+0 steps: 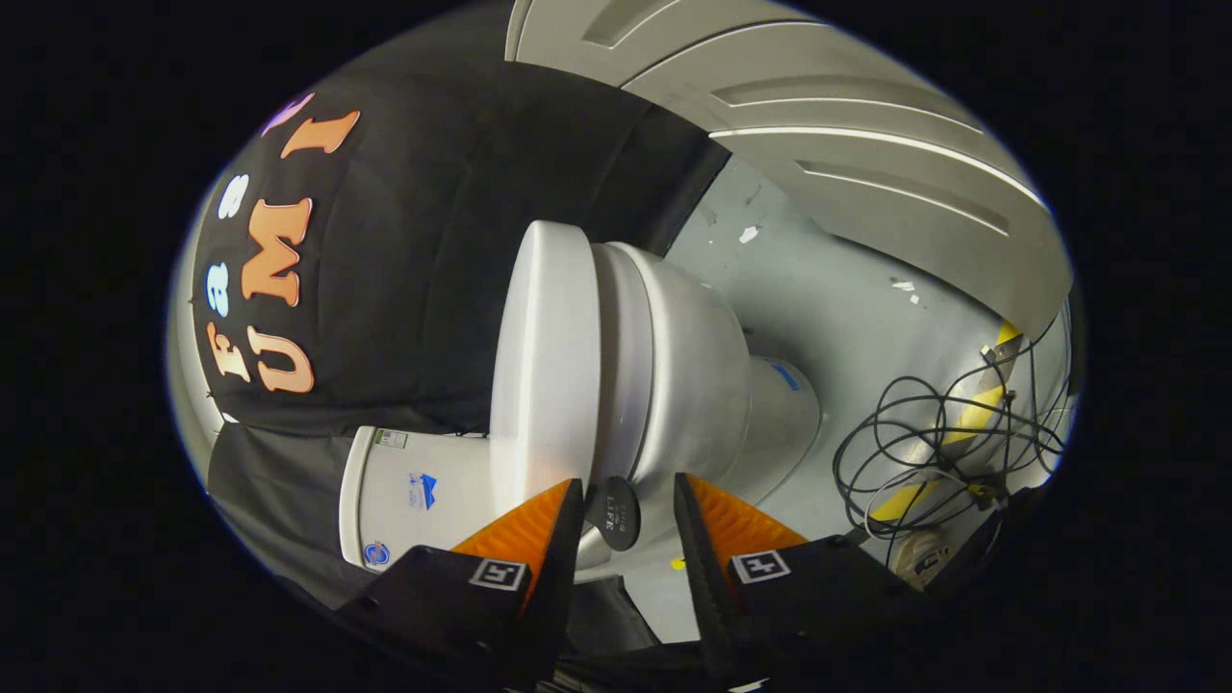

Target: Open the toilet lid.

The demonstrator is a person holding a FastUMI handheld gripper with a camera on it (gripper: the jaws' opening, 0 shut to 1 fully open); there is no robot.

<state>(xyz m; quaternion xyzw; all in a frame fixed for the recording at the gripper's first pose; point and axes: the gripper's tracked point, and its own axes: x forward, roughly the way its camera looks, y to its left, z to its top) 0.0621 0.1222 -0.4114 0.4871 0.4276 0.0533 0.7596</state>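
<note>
The gripper (628, 500) sits nearest, its two fingers (525, 529) spread apart with nothing pressed between them; a small dark round tab (616, 512) shows in the gap, but whether either finger touches it cannot be told.

Just ahead of the fingers is the toilet (674, 385), seen rolled on its side because the gripper is turned. Its lid (544, 356) appears down, lying close against the seat (626, 366), with the bowl (703, 375) beyond and the tank (404, 491) off by the black cloth wall (433, 241).

The main risk, as I judge it, is the grip: the lid's edge is smooth and rounded, so open fingers could slide off, or could catch lid and seat together and lift both. A lid released partway up would drop back. A loose tangle of cable (943, 433) lies on the floor (828, 289) beside the bowl and could snag a foot.
</note>
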